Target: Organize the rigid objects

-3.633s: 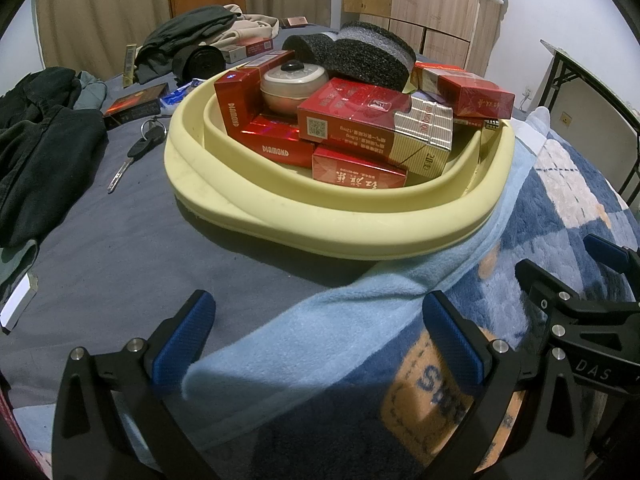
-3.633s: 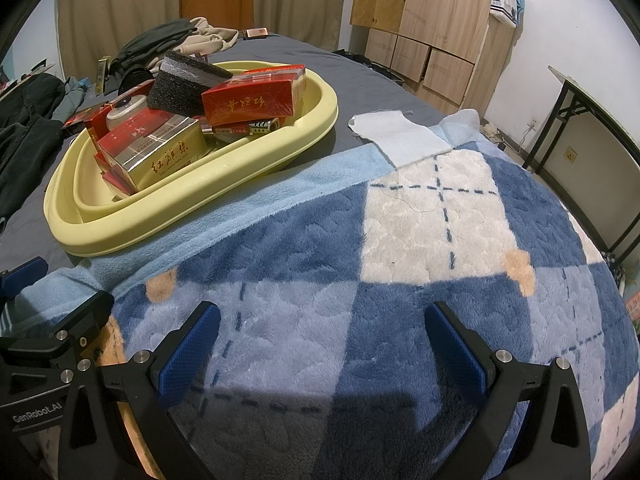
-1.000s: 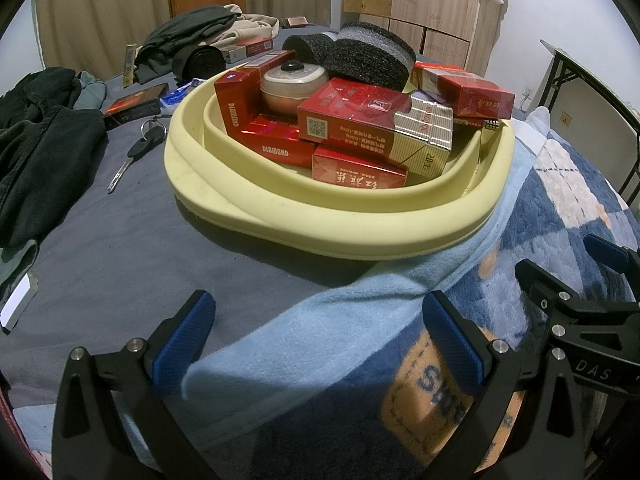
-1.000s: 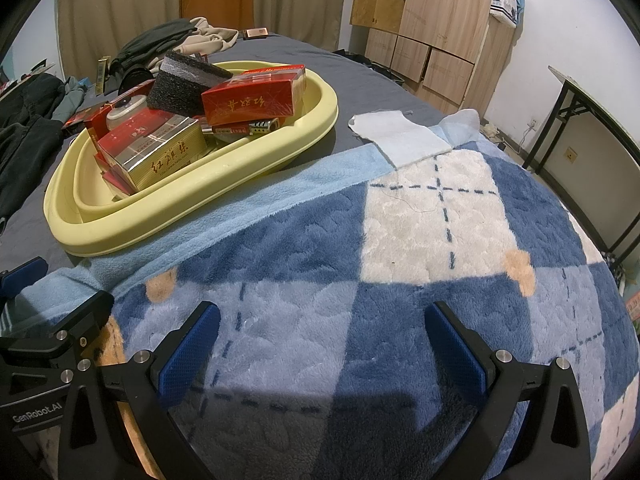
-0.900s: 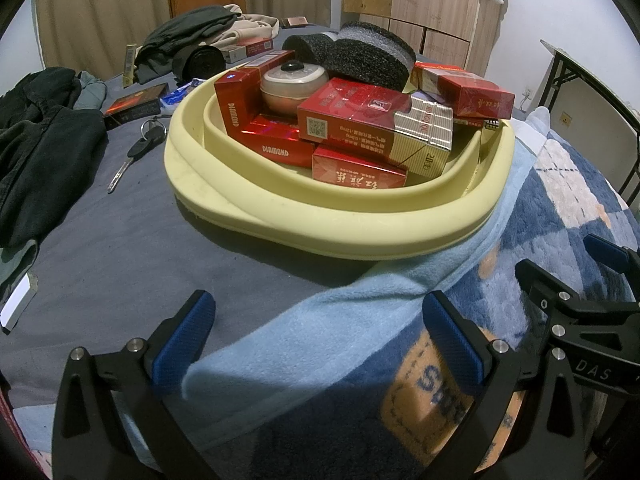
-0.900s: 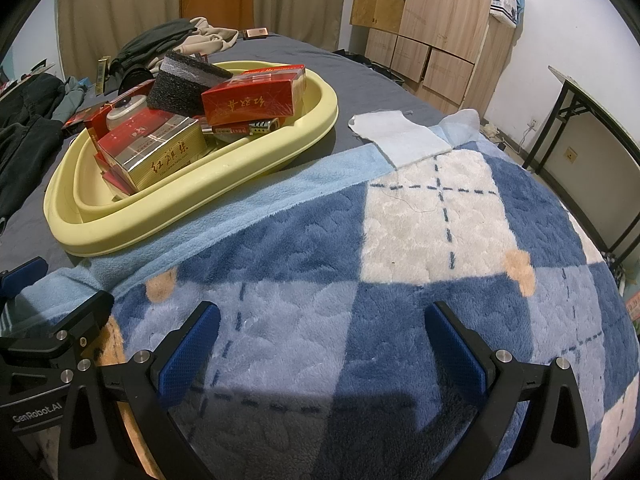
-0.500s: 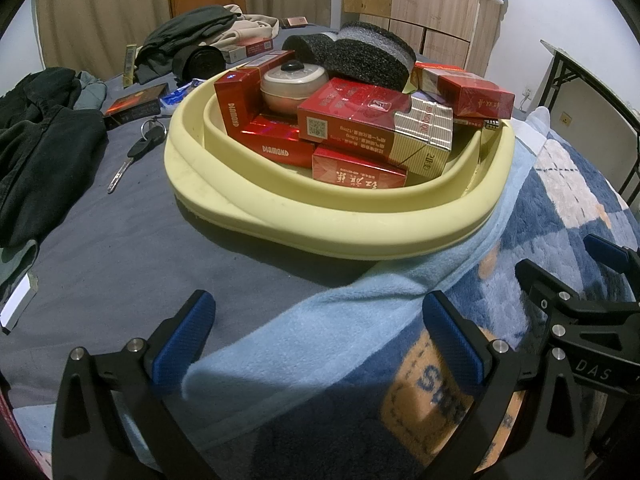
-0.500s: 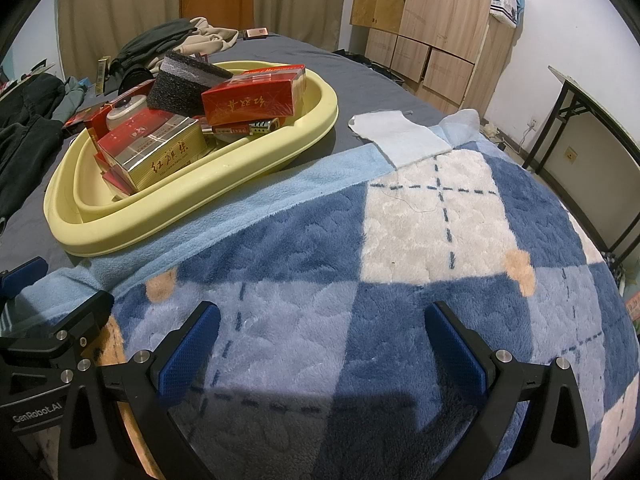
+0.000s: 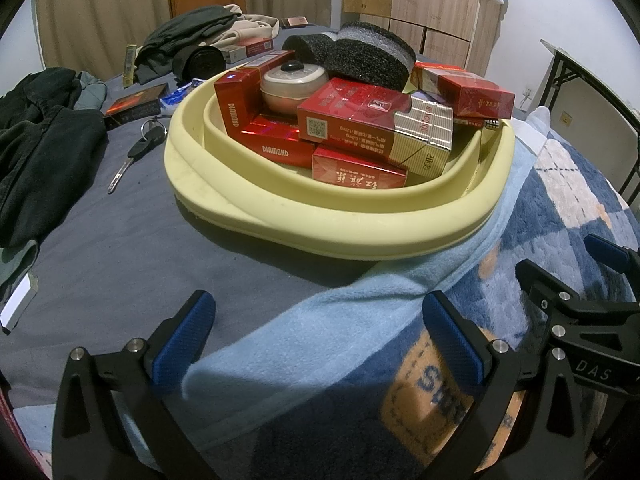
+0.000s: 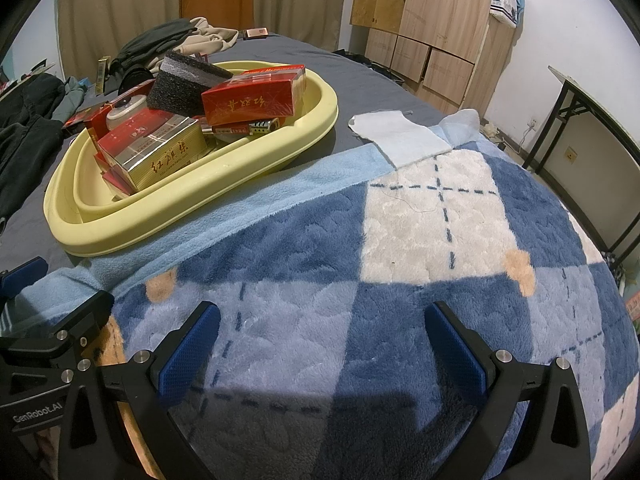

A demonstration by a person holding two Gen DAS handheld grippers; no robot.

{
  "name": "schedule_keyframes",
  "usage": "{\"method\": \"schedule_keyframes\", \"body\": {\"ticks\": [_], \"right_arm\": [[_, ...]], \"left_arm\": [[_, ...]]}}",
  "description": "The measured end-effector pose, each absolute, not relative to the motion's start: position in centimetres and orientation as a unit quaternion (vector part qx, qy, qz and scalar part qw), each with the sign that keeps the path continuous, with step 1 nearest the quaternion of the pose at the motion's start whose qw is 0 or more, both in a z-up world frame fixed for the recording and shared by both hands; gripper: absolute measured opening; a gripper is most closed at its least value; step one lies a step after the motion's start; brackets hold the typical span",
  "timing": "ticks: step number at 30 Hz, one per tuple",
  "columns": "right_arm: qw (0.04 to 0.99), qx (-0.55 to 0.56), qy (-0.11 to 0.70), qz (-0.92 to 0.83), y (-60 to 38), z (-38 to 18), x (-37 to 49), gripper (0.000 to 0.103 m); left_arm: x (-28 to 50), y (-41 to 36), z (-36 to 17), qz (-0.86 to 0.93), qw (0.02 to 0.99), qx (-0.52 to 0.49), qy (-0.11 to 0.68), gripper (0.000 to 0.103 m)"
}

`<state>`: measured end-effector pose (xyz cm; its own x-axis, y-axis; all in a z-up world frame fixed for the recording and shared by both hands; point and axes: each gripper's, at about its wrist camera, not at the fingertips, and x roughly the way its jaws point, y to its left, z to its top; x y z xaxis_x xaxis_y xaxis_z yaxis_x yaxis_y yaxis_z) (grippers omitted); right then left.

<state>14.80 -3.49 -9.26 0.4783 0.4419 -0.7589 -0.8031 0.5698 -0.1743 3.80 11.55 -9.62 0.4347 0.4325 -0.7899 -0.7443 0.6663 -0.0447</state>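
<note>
A pale yellow basin [image 9: 280, 216] sits on the bed, also in the right wrist view [image 10: 132, 220]. It holds several red cigarette boxes [image 9: 360, 120], a round cream jar [image 9: 294, 82] and black foam blocks [image 9: 368, 54]. A lighter [image 10: 264, 125] lies among them. My left gripper [image 9: 316, 332] is open and empty, low over the blanket edge in front of the basin. My right gripper [image 10: 322, 344] is open and empty over the blue checked blanket [image 10: 400, 240], to the right of the basin.
Keys [image 9: 136, 152], a dark red box [image 9: 134, 104] and a blue packet [image 9: 180, 94] lie on the grey sheet left of the basin. Dark clothes [image 9: 36, 144] are piled at the left and more clothes [image 9: 200, 32] at the back. A white cloth [image 10: 400, 136] lies beyond the blanket.
</note>
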Motion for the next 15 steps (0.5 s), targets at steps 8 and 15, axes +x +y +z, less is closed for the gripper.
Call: {"method": "schedule_keyframes", "body": {"ticks": [8, 15], "right_arm": [[0.818, -0.265, 0.341, 0.381, -3.49, -9.26, 14.77, 0.103], [0.818, -0.266, 0.340, 0.380, -3.51, -9.25, 14.83, 0.103]], "left_arm": [[3.80, 11.54, -9.62, 0.357, 0.824, -0.198, 0.394, 0.103], [3.79, 11.53, -9.61, 0.358, 0.824, -0.197, 0.394, 0.103]]}}
